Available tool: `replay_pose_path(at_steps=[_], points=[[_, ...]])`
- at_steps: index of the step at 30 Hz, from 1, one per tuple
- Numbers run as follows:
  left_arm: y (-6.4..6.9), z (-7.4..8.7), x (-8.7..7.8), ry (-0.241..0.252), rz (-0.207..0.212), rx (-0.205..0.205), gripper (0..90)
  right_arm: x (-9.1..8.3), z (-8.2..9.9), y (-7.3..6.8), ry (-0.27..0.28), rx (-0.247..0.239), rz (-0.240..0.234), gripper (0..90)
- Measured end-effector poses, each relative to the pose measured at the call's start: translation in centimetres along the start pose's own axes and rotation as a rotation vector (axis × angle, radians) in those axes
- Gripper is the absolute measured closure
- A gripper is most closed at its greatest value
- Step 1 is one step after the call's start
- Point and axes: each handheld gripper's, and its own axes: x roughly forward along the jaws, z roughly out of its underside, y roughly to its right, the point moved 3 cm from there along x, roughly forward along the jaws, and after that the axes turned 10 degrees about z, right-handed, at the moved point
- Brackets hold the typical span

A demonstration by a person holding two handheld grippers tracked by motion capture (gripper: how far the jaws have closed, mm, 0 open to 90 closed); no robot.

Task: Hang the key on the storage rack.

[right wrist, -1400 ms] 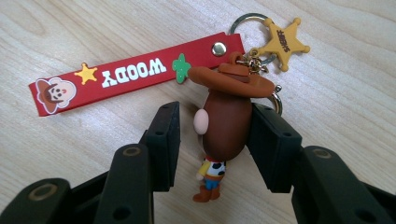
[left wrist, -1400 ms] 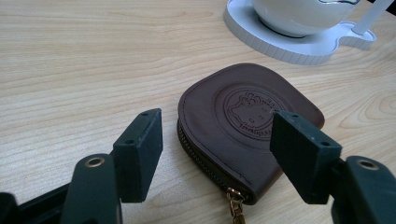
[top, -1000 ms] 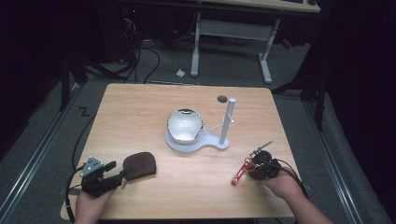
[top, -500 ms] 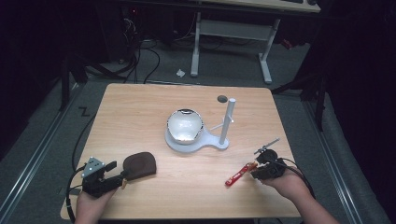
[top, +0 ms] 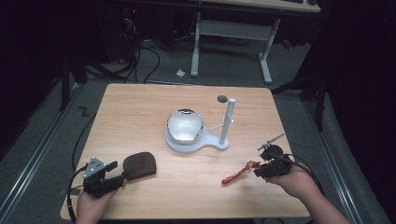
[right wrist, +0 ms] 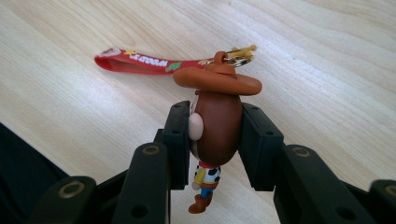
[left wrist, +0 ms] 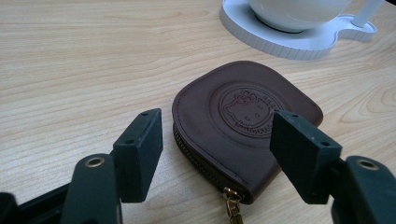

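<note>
— How are the right tongs (right wrist: 217, 135) set?
— Clamped on the cowboy keychain (right wrist: 215, 126), its red strap (right wrist: 135, 61) trailing ahead.
— And the left tongs (left wrist: 217, 154)?
— Held apart, the brown pouch (left wrist: 243, 130) lying between them on the surface (left wrist: 84, 60).

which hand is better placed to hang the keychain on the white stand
Right. The right gripper is already shut on the cowboy keychain, on the side of the white stand. The left gripper is open around the brown coin pouch, farther away.
</note>
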Motion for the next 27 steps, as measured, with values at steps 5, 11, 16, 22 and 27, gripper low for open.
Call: replay_pose_path(at_steps=[5,11,16,22,27], points=[[0.1,-0.1,0.0,0.004,-0.001,0.012,34.7,-1.4,-0.4,-0.2,0.011,-0.013,0.003,66.5],[0.2,0.0,0.1,-0.002,0.000,0.015,34.7,-3.0,-0.9,-0.5,0.015,-0.029,-0.001,66.6],[0.2,0.0,0.1,-0.003,0.001,0.013,34.7,-4.4,-1.6,-0.7,0.028,-0.045,-0.003,66.6],[0.2,0.0,0.1,-0.006,0.002,0.015,34.7,-5.4,-2.2,-0.8,0.036,-0.049,-0.006,66.7],[0.2,0.0,0.1,-0.006,0.001,0.014,34.7,-6.4,-2.8,-0.9,0.047,-0.058,-0.002,66.7]])
